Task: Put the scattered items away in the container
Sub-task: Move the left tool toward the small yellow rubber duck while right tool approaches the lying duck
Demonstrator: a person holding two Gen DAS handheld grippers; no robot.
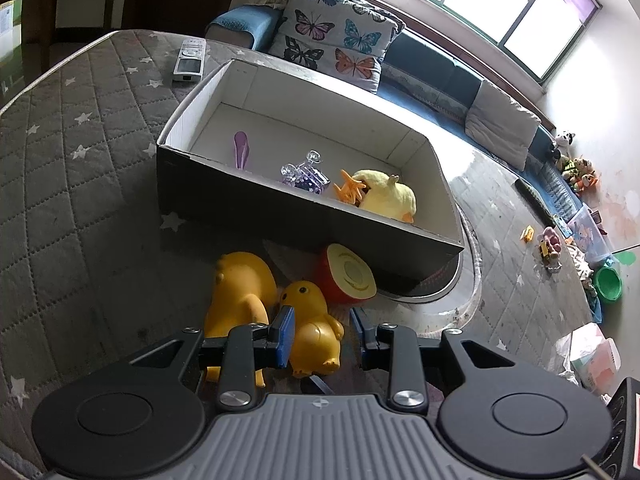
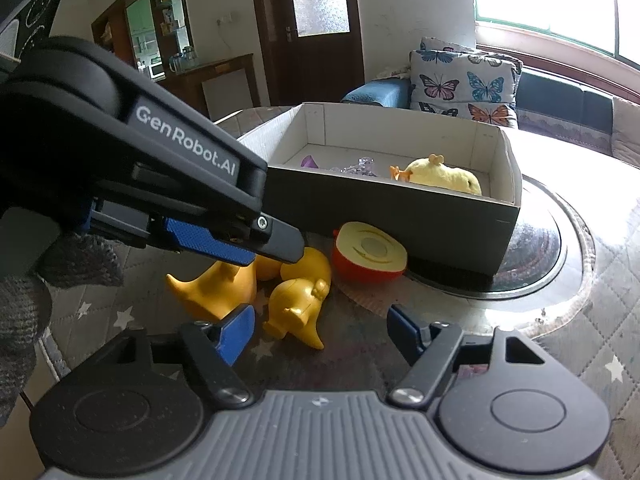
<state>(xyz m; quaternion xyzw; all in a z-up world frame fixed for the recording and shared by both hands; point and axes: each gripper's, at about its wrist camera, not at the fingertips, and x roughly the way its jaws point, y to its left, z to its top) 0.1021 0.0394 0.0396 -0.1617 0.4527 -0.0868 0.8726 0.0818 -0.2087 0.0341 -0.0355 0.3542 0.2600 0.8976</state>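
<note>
While lying sideways, small duck (image 1: 310,328) sits between left hand-held gripper (image 1: 322,330).

Both my wrist cameras look steeply down, close over the desk (image 1: 80,128), sharing the ducks (image 1: 312,328) and the box (image 2: 460,216) behind.

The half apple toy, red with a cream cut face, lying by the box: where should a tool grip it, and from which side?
Grip the red plastic half apple toy across its rounded red skin, at the edges of the cream cut face, coming from above. The flat face tilts upward and the black cardboard box stands close behind it, so a level approach from behind looks blocked.
</note>
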